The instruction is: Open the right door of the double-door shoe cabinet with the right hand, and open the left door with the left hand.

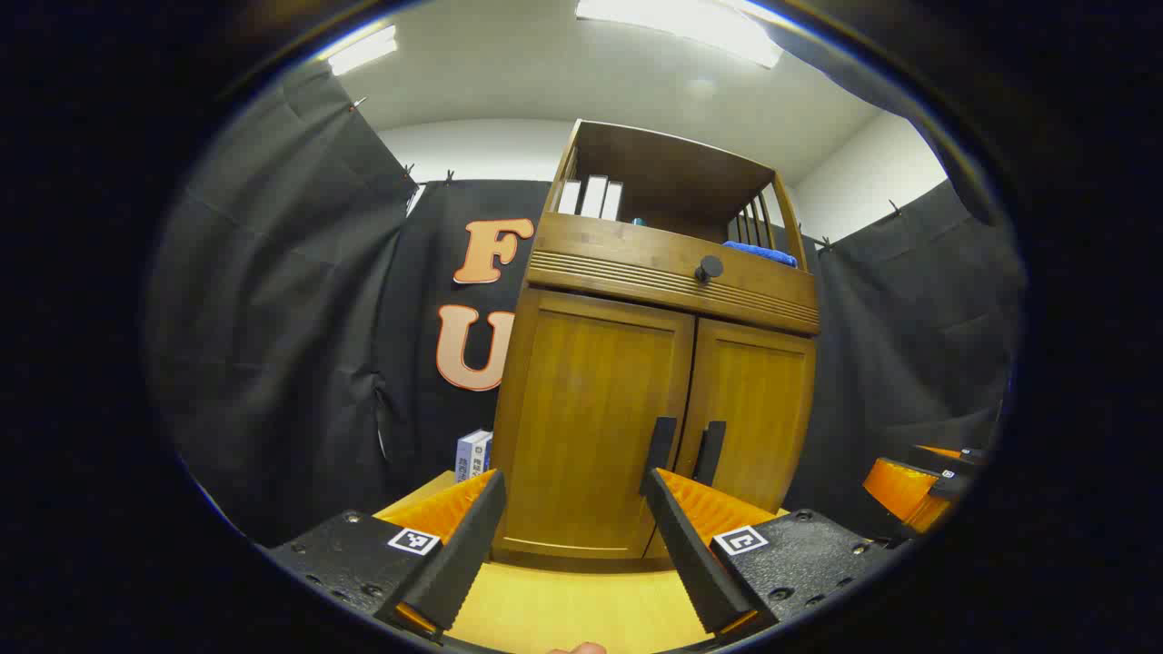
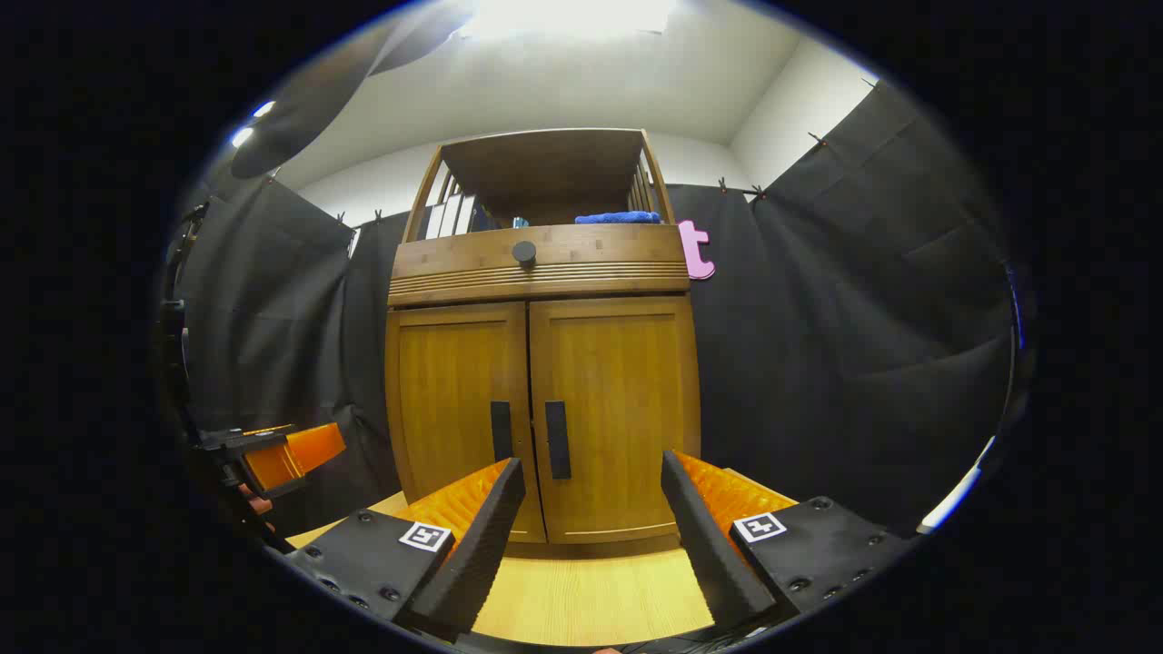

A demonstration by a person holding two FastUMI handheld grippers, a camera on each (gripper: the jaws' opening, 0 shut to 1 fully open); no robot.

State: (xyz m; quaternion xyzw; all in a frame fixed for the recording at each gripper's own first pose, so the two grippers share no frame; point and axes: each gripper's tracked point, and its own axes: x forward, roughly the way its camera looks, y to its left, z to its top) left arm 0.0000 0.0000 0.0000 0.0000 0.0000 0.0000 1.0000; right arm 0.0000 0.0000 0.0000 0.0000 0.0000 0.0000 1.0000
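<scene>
Wooden cabinet (image 2: 542,400) ahead, on the table — both doors closed, nothing done yet. Our right gripper (image 2: 591,509) and left gripper (image 1: 572,527) gape wide, empty, short of the handles (image 2: 557,440).

We see the cabinet (image 2: 542,363) standing on a pale tabletop (image 2: 591,595), both doors shut and flush, so the only grips on its front are two dark upright handles (image 2: 557,440) set side by side at the centre seam. In front of the cabinet the tabletop lies bare, and both grippers, the left gripper (image 1: 572,536) and the right gripper (image 2: 591,527), stand short of the doors with jaws wide apart and nothing between them. Left of the cabinet a small box (image 1: 473,454) stands close to its side, before the black cloth (image 1: 273,345). Right of the cabinet the cloth hangs near. Above the doors a round knob (image 2: 524,252) juts out from the drawer front.
</scene>
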